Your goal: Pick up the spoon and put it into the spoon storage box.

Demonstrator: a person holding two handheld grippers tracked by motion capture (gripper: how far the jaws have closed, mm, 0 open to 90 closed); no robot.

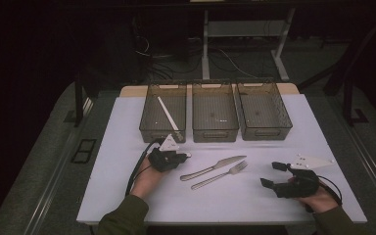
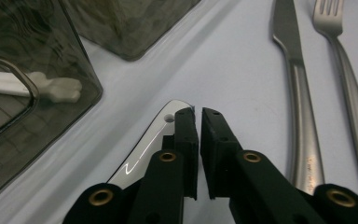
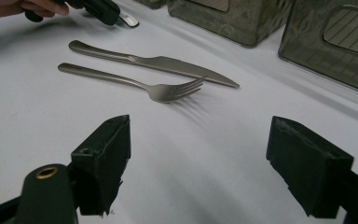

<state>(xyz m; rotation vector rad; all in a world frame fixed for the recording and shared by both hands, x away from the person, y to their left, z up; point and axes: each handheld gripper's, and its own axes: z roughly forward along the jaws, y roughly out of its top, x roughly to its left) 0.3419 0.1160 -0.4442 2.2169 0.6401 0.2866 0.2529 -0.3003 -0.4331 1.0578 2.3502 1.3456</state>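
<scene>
A white table (image 1: 127, 196) stood in a dark room, with cables and desk legs on the floor beyond it. Three smoky plastic bins (image 1: 215, 117) sat in a row along the far edge, the left one holding a white utensil (image 1: 168, 113). A knife (image 1: 213, 168) and a fork (image 1: 220, 175) lay side by side at mid-table, with bare surface toward the near edge. The left gripper (image 2: 196, 119) rested just in front of the left bin, its jaws nearly together with only a thin gap, lying over a shiny metal handle (image 2: 151, 144); whether they gripped it could not be told. The right gripper (image 3: 198, 163) sat near the right edge, jaws wide and empty, aimed at the fork.
</scene>
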